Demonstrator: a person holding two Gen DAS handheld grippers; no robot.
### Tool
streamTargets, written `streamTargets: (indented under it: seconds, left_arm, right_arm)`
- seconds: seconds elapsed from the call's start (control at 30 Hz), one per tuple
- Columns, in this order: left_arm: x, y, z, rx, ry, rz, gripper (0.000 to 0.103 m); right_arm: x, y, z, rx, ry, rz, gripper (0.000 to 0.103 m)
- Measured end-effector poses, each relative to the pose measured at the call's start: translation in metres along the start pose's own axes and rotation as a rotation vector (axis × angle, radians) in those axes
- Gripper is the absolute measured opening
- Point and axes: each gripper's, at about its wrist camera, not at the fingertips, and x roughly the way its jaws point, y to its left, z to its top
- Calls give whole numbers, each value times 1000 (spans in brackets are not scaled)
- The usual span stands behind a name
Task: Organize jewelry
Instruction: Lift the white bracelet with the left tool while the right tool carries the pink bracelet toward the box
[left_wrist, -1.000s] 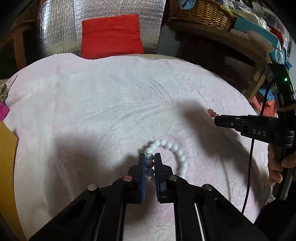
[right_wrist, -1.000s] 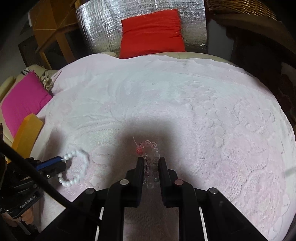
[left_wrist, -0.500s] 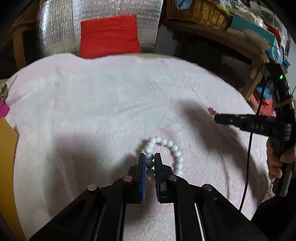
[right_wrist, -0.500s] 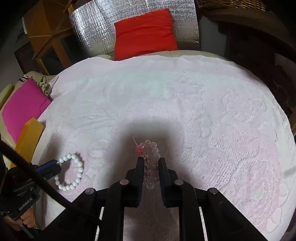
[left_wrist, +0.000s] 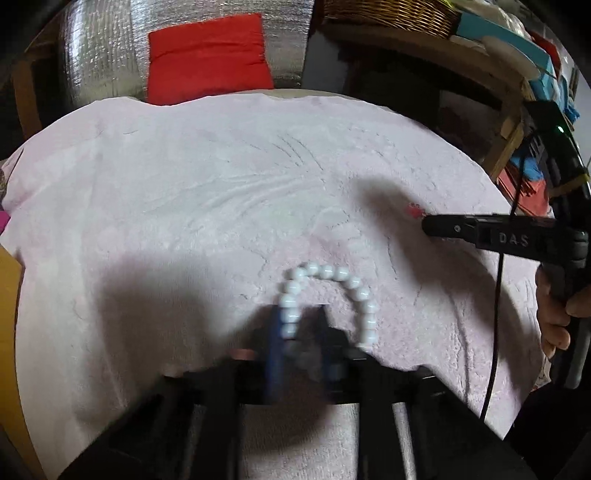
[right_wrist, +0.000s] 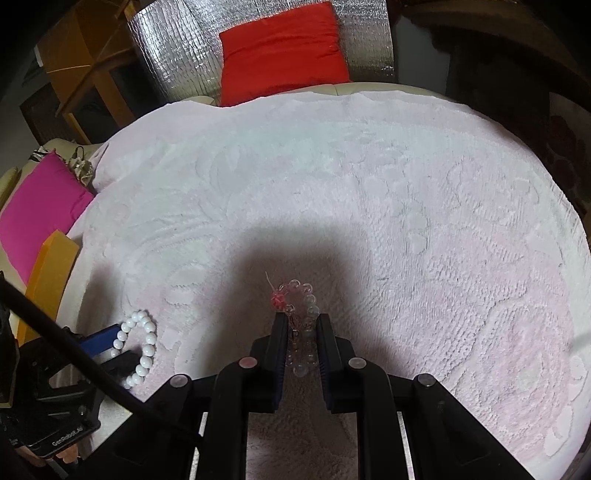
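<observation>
pink towel (right_wrist: 369, 184) | your left gripper (left_wrist: 297, 325) pinches white bracelet (left_wrist: 332, 273) | right gripper (right_wrist: 301, 325) pinches clear bracelet (right_wrist: 304, 295) | next: set both down neatly, gently

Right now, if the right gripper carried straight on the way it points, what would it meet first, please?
Probably the pale pink textured towel just past the clear beaded bracelet its jaws hold; depth is unclear.

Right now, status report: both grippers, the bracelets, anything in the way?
Left gripper shut on white bead bracelet. Right gripper shut on clear bead bracelet. Both over pink towel. Nothing else lies on it.
</observation>
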Motion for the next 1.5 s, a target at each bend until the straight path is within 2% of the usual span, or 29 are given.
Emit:
streamTargets:
  seconds: [0.13,0.27,0.43,0.6,0.97,1.5]
  left_arm:
    - [-10,5,2,-24,-43,21,10]
    - [-29,13,7,-67,-125,36,10]
    - [-55,23,10,-104,-214,72,10]
    - [-72,30,11,-132,-267,117,10]
    - [-98,46,3,-148,-317,194,10]
    - [-129,75,-16,-185,-362,235,10]
  right_arm:
    - [-4,-1,0,1,-10,5,17]
    - [-9,3,1,0,-32,14,17]
    - [-25,13,1,-26,-98,51,17]
    - [-32,30,6,-54,-145,82,17]
    - [-28,72,5,-107,-163,137,17]
    - [-20,146,-10,-200,-160,206,17]
